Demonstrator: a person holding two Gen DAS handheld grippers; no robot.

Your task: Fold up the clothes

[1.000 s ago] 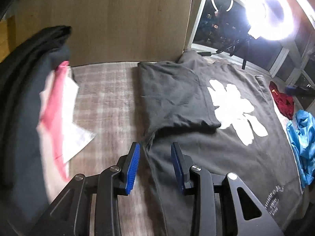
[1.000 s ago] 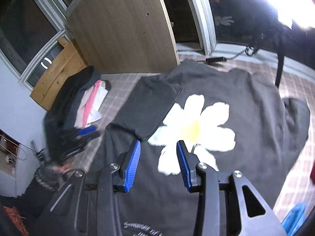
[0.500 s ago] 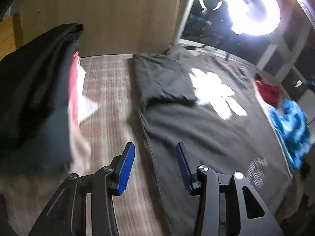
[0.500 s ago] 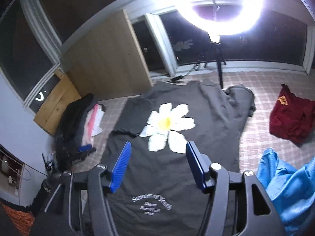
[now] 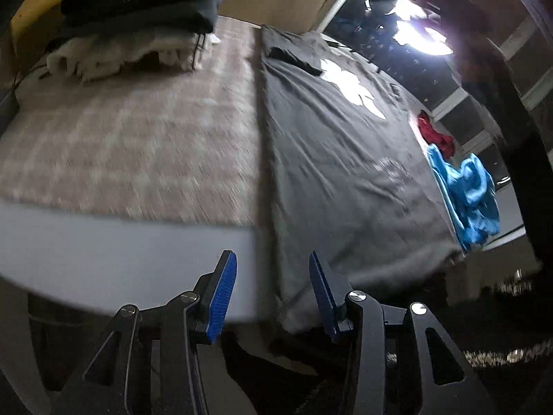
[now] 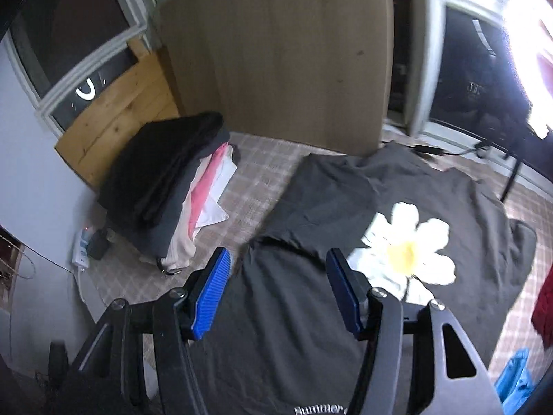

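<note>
A dark grey T-shirt (image 5: 345, 159) with a white flower print (image 6: 408, 252) lies spread flat on a plaid-covered bed; its left sleeve (image 6: 328, 200) is folded in over the chest. My left gripper (image 5: 271, 269) is open and empty, low at the bed's near edge by the shirt's bottom left hem corner. My right gripper (image 6: 276, 269) is open and empty, held above the shirt's left side near the folded sleeve. The shirt also shows in the right wrist view (image 6: 311, 328).
A stack of folded clothes (image 6: 166, 197) sits on the bed's left, also in the left wrist view (image 5: 138, 24). A blue garment (image 5: 466, 190) and a red one (image 5: 435, 135) lie right of the shirt. A wooden panel (image 6: 276, 52) and a bright ring light (image 5: 421, 34) stand behind.
My left gripper has dropped back and down to the bed's near edge at the shirt's hem. My right gripper has moved lower and leftward over the shirt. Both stay open.
</note>
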